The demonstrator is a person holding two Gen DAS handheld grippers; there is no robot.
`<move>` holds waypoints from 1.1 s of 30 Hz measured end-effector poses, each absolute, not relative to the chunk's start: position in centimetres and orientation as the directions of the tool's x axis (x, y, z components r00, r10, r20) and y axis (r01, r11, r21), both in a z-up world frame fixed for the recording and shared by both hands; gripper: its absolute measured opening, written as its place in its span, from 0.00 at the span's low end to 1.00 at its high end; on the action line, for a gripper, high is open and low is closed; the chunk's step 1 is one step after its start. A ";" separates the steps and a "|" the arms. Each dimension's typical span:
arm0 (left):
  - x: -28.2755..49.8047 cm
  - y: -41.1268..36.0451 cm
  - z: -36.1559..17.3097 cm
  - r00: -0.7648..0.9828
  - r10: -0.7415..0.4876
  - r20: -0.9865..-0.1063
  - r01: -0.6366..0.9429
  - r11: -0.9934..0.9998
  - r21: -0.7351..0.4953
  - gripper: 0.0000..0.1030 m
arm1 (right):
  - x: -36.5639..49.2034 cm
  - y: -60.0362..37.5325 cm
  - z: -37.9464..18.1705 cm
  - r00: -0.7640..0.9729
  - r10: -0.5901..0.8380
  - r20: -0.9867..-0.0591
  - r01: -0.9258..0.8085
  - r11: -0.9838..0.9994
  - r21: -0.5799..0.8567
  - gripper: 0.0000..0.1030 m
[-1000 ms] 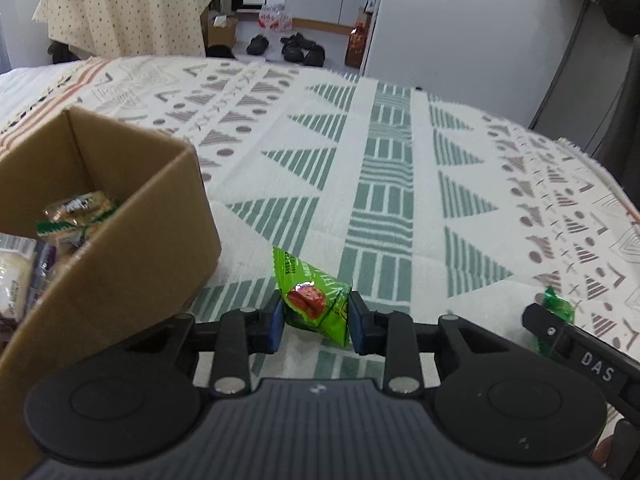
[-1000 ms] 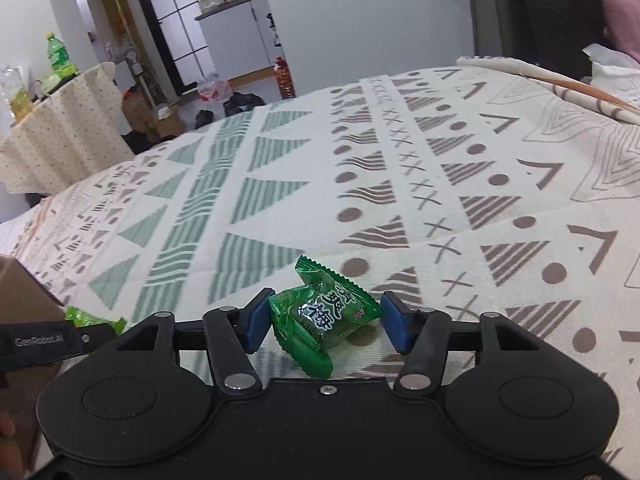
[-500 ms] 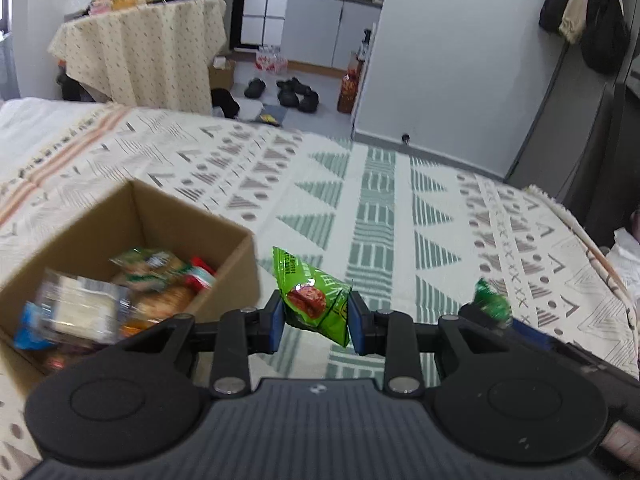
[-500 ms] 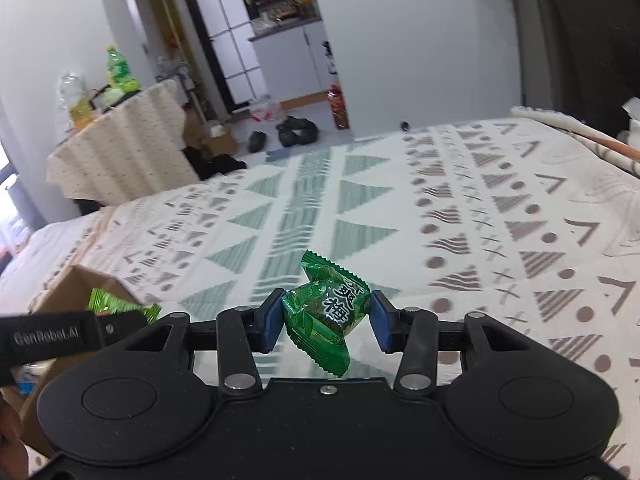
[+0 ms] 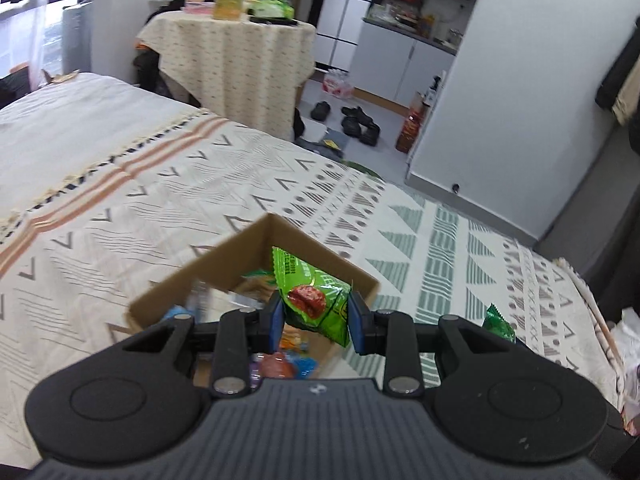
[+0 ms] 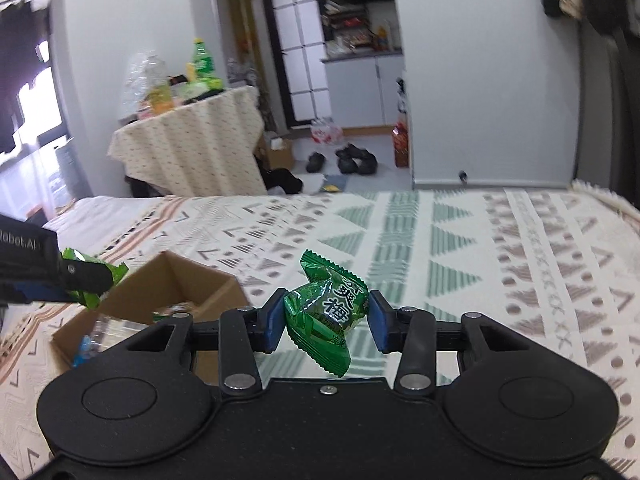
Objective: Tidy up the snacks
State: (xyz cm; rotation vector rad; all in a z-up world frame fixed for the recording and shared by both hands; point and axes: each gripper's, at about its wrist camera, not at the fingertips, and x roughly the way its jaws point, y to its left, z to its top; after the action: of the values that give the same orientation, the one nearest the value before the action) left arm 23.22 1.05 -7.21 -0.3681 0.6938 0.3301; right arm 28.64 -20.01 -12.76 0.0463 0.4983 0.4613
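Both grippers carrying green snack packets by the box

The left gripper (image 5: 316, 320) is pinching a light-green packet (image 5: 316, 300) tight, hanging right over the open cardboard box (image 5: 248, 252) on the patterned bedspread (image 5: 120, 200) — the right gripper (image 6: 324, 322), jaws just closing in, is squeezing a dark-green packet (image 6: 326, 312) above the bedspread, box off to its left.

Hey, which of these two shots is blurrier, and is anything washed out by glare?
Right wrist view: the patterned bedspread is smeared by motion, though the dark green candy stays sharp. Left wrist view: crisper, only the cardboard box contents blur; window overexposed.
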 end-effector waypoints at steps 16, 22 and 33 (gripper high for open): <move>21.8 6.9 -9.5 0.652 0.125 -0.748 -0.498 0.815 -0.297 0.41 | 26.3 -13.2 -10.9 0.723 0.524 -0.450 -0.530 0.839 0.125 0.40; 21.0 9.3 -9.7 0.645 0.147 -0.750 -0.551 0.769 -0.323 0.53 | 26.2 -10.9 -10.8 0.690 0.559 -0.460 -0.548 0.818 0.174 0.40; 19.8 11.6 -9.6 0.638 0.185 -0.747 -0.611 0.712 -0.345 0.73 | 25.2 -8.8 -10.6 0.618 0.604 -0.504 -0.564 0.787 0.251 0.52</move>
State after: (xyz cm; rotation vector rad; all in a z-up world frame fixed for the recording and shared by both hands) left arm 19.78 11.57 -9.56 -0.6294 0.7485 0.4905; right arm 25.19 -8.81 -10.60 0.0701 0.6058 0.6723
